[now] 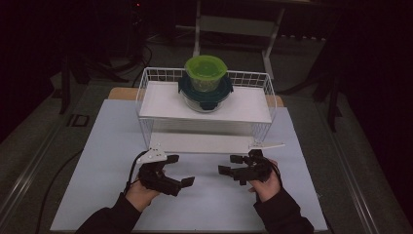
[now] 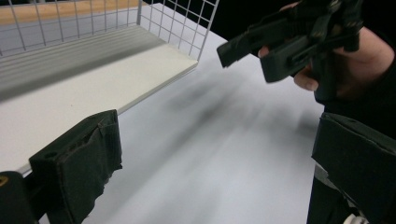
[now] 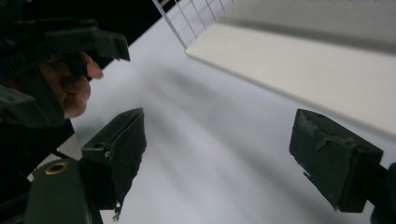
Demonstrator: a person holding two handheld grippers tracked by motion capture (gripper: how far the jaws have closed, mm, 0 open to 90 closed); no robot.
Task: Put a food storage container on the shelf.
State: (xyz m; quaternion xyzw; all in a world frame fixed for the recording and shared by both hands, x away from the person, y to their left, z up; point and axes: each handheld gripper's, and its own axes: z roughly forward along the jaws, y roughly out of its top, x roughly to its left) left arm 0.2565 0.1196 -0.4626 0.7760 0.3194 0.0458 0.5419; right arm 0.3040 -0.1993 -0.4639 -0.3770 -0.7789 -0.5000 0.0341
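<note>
Table (image 1: 204, 204) lying under a smooth pale sheet, rectangular, matte, running from 6 o'clock up toward the middle of the high view. Standing at 12 o'clock of that sheet: white wire rack (image 1: 146, 92), open grid walls, two flat white shelf boards, the lower board's front edge just beyond both grippers. Sitting at the back of the upper board: round clear glass bowl (image 1: 204, 100), dark teal clip lid on it. Stacked on that lid: smaller round translucent tub (image 1: 206, 80), lime-green lid (image 1: 205, 66) closing it; contents too dim to tell.

Hovering at 7 o'clock, near the rack's front left corner: left gripper (image 1: 181, 170), black, blocky, grey three-cornered plate on top, jaws spread wide and pointing toward 3 o'clock, gripping nothing. In the left gripper view, padded fabric-like jaws, frayed at the edges, gaping over bare sheet beside the lower board.

Hovering at 5 o'clock, well apart from its partner: right gripper (image 1: 230, 164), jaws pointing toward 9 o'clock, likewise spread wide and holding nothing. In the right gripper view, jaws framing bare sheet, board edge beyond.
</note>
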